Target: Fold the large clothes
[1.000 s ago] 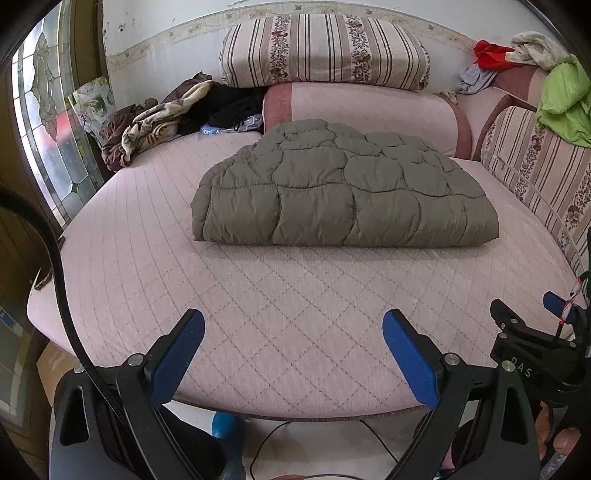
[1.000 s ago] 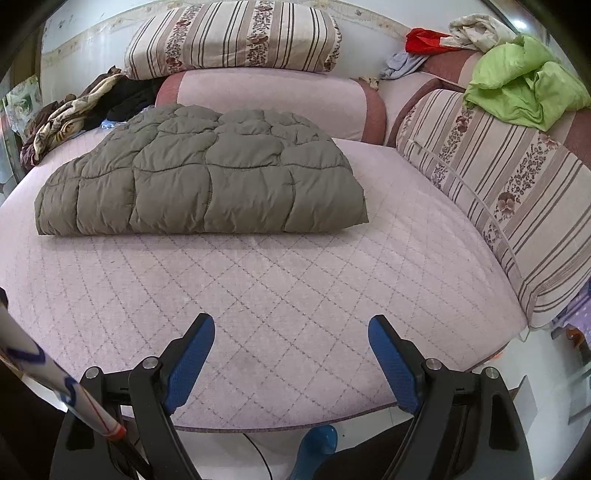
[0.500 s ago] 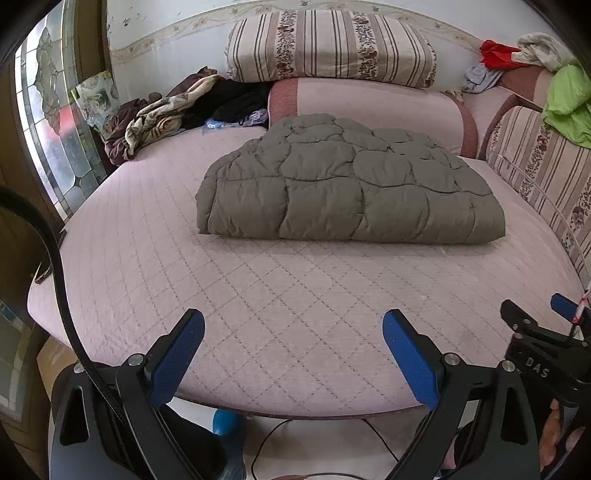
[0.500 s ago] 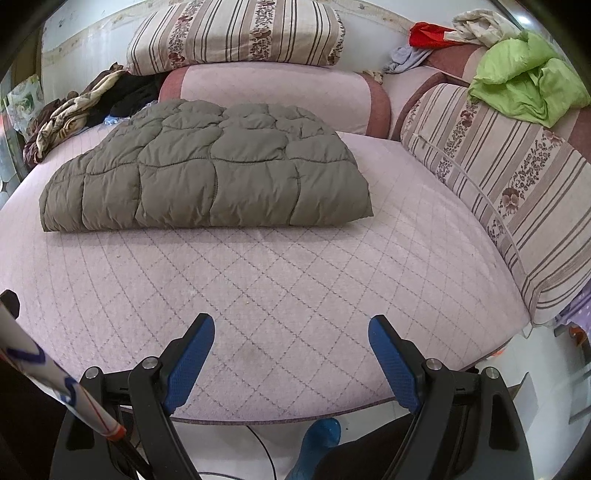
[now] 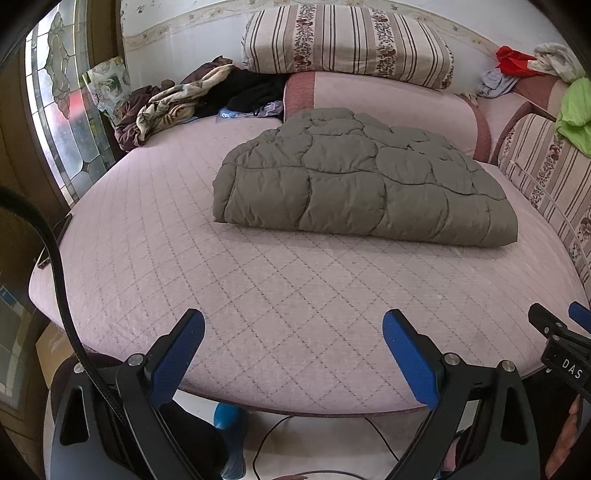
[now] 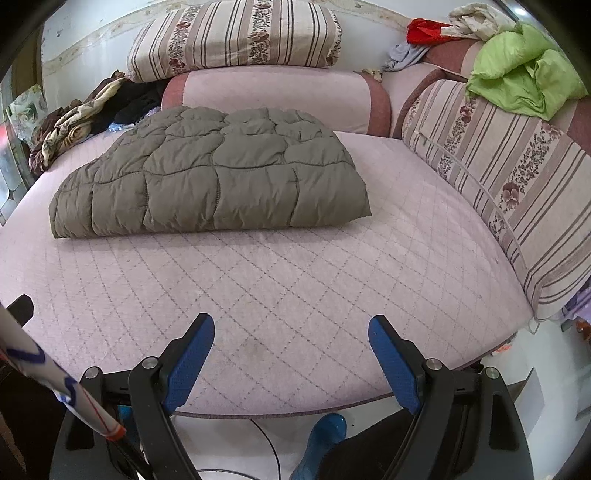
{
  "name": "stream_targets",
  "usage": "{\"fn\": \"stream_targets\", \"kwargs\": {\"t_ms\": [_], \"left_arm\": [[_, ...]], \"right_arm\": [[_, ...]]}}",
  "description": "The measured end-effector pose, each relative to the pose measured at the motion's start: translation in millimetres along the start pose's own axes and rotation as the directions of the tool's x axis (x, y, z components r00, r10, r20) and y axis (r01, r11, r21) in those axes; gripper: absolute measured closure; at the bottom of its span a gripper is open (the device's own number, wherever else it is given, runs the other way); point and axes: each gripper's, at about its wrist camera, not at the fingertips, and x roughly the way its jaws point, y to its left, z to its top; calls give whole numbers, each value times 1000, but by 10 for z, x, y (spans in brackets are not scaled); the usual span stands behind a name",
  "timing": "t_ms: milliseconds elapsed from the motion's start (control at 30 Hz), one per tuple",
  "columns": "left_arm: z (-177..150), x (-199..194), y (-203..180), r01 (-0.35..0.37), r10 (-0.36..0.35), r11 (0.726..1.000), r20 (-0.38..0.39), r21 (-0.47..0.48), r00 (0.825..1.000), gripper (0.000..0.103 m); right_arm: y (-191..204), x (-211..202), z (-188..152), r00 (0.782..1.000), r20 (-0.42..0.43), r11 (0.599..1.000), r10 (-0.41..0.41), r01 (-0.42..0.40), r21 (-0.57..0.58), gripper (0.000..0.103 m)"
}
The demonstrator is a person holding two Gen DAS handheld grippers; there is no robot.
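Note:
A grey-green quilted coat [image 5: 354,177] [image 6: 218,173] lies folded into a thick flat bundle on the pink quilted bed [image 5: 258,295] [image 6: 295,280], toward the back. My left gripper [image 5: 293,325] hangs over the bed's near edge, open, with nothing between its blue pads. My right gripper [image 6: 291,328] is likewise open and empty, well short of the coat. Part of the right gripper [image 5: 561,332] shows at the right edge of the left wrist view.
Striped cushions [image 5: 347,40] [image 6: 509,177] line the back and right side. A heap of clothes [image 5: 177,99] lies at the back left; a green garment [image 6: 524,70] and a red one [image 6: 424,29] sit on the right cushions. A cable [image 5: 314,428] and a blue shoe [image 6: 321,443] lie on the floor.
Both views have shifted slightly; the coat sits a little further right in each picture. Both grippers stay open and empty, and the coat has not moved on the bed.

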Motion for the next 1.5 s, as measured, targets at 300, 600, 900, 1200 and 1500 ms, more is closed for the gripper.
{"fn": "stream_targets", "kwargs": {"t_ms": [300,600,900,1200,1500], "left_arm": [[-5,-15,65,-13,13,1000,2,-17,1000,6],[-31,-28,87,-26,26,1000,3,-14,1000,6],[-51,-84,123,-30,30,999,16,-23,999,6],[-85,-50,142,-39,39,999,12,-17,999,6],[-34,-160,268,-4,4,998,-2,-59,1000,6]], "right_arm": [[-24,-74,6,1000,21,1000,-5,5,1,14],[-36,-128,9,1000,31,1000,2,-2,7,14],[-49,-236,0,998,70,1000,10,-11,14,14],[0,-195,-47,998,70,1000,3,-3,-4,12],[22,-379,-20,991,128,1000,29,-27,-11,12]]}}
